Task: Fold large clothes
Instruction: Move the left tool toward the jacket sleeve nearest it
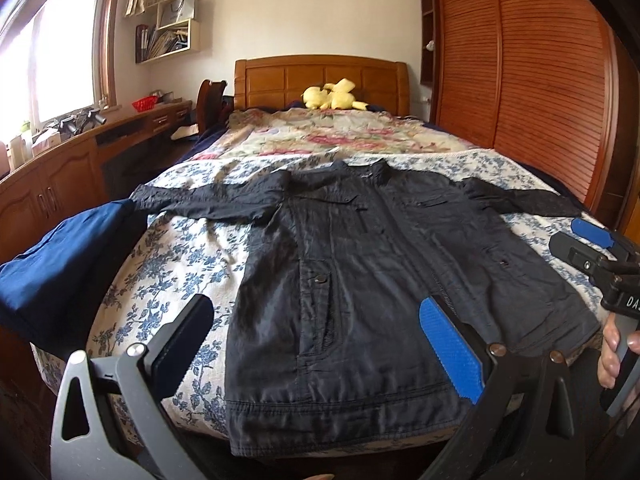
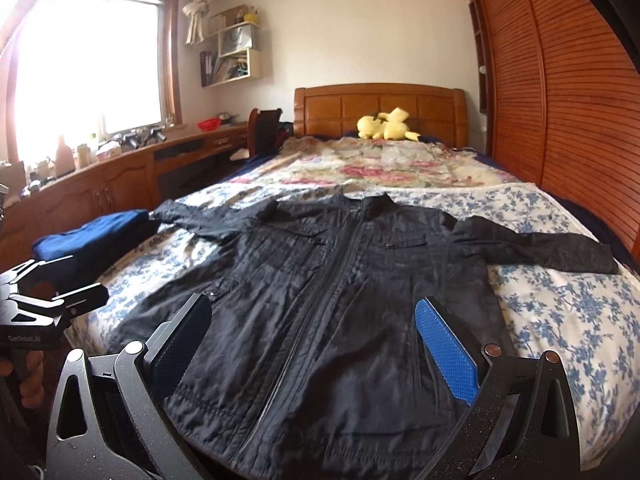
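A black zip jacket [image 1: 360, 264] lies flat, front up, on the bed with both sleeves spread out to the sides; it also shows in the right wrist view [image 2: 340, 300]. My left gripper [image 1: 316, 344] is open and empty, held above the jacket's hem at the foot of the bed. My right gripper [image 2: 316, 340] is open and empty, also above the hem. The right gripper shows at the right edge of the left wrist view [image 1: 592, 248], and the left gripper at the left edge of the right wrist view [image 2: 52, 300].
The bed has a blue floral sheet [image 1: 172, 256] and a pink floral quilt [image 1: 328, 132]. A folded blue garment [image 1: 60, 264] lies at the bed's left edge. A yellow plush toy [image 1: 332, 96] sits by the headboard. A wardrobe [image 1: 540, 80] is on the right, a desk [image 1: 80, 152] on the left.
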### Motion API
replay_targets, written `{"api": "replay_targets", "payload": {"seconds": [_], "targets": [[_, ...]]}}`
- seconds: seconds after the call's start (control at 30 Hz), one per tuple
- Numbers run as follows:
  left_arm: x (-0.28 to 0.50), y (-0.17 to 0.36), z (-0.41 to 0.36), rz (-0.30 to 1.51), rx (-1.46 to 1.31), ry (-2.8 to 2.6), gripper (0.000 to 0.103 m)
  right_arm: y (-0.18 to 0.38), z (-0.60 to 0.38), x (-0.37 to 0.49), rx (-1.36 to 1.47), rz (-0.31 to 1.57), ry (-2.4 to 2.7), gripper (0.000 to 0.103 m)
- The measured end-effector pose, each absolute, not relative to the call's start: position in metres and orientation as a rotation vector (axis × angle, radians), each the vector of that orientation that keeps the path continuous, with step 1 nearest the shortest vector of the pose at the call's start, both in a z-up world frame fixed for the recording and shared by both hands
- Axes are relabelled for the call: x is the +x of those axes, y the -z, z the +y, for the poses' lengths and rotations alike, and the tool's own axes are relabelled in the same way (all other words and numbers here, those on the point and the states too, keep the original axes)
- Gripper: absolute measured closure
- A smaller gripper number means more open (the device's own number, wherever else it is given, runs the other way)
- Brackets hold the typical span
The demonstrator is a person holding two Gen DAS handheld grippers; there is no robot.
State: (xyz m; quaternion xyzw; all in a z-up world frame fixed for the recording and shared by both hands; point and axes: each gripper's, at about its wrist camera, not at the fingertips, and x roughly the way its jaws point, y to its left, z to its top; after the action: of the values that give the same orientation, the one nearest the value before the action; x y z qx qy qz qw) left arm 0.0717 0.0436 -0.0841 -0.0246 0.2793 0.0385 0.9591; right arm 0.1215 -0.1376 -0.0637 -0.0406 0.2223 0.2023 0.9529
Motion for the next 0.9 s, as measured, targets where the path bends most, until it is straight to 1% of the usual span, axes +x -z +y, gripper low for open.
{"api": "replay_targets", "payload": {"seconds": [0.27,0.67,0.9], "targets": [[0.097,0.105,0.065,0.605,-0.039,-0.135,0.000,0.080,-0.115,0.170,-0.095,0.464,-0.459,0.000],[0.142,0.126,0.112,0.698,-0.017,-0.254,0.000,0.105,-0.056,0.270,-0.104,0.524,-0.615,0.000],[0.172,0.138,0.153,0.781,-0.065,-0.225,0.000,0.154,-0.030,0.303,-0.174,0.624,-0.652,0.000]]}}
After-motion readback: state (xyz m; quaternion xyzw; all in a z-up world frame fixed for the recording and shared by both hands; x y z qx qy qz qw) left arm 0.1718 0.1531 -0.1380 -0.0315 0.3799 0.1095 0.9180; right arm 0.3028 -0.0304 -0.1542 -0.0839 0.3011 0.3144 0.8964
